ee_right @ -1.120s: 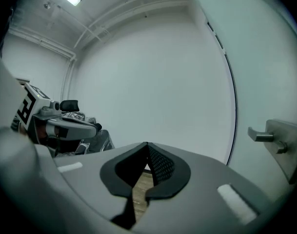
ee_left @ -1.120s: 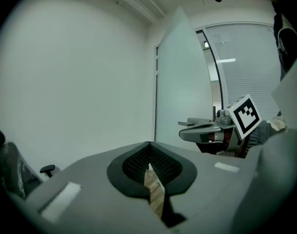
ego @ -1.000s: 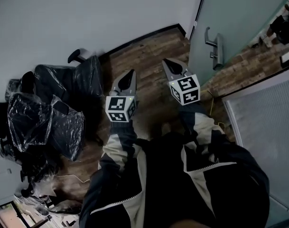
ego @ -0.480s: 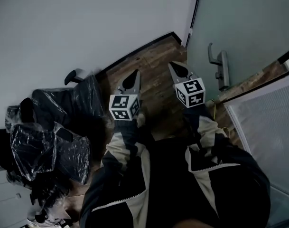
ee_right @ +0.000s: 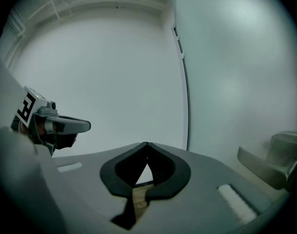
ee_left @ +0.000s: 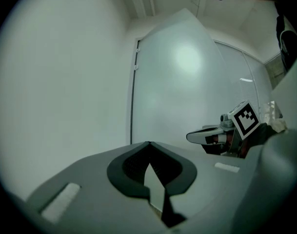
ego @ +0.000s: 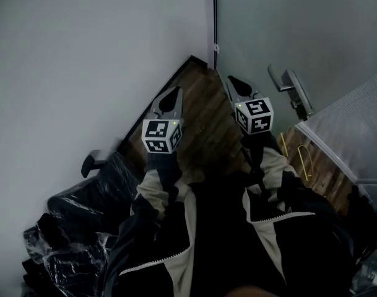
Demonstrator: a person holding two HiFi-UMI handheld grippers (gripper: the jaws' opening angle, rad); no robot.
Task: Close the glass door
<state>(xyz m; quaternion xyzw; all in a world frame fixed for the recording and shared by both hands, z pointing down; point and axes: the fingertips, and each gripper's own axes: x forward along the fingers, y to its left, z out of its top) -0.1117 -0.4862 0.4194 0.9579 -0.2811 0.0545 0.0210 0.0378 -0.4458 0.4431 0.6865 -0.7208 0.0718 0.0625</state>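
The frosted glass door (ego: 299, 30) fills the upper right of the head view, and its metal lever handle (ego: 290, 88) sits just right of my right gripper (ego: 233, 79). That gripper is shut and holds nothing. In the right gripper view the handle (ee_right: 272, 162) lies at the lower right, apart from the shut gripper (ee_right: 147, 143). My left gripper (ego: 174, 91) is also shut and empty, pointing at the corner where the white wall (ego: 83, 54) meets the door. In the left gripper view its tips (ee_left: 148, 143) meet before the door (ee_left: 187, 82).
Chairs wrapped in black plastic (ego: 83, 228) stand at the lower left. A ribbed translucent panel (ego: 355, 122) stands at the right, with a yellow loop (ego: 303, 159) on the wood floor (ego: 200, 116) at its foot. A dark vertical strip (ego: 213, 17) marks the door's edge.
Both grippers and the view have swung round toward the wall corner. The door handle now sits closer to the right gripper, and the wrapped chairs have slid to the lower left of the picture.
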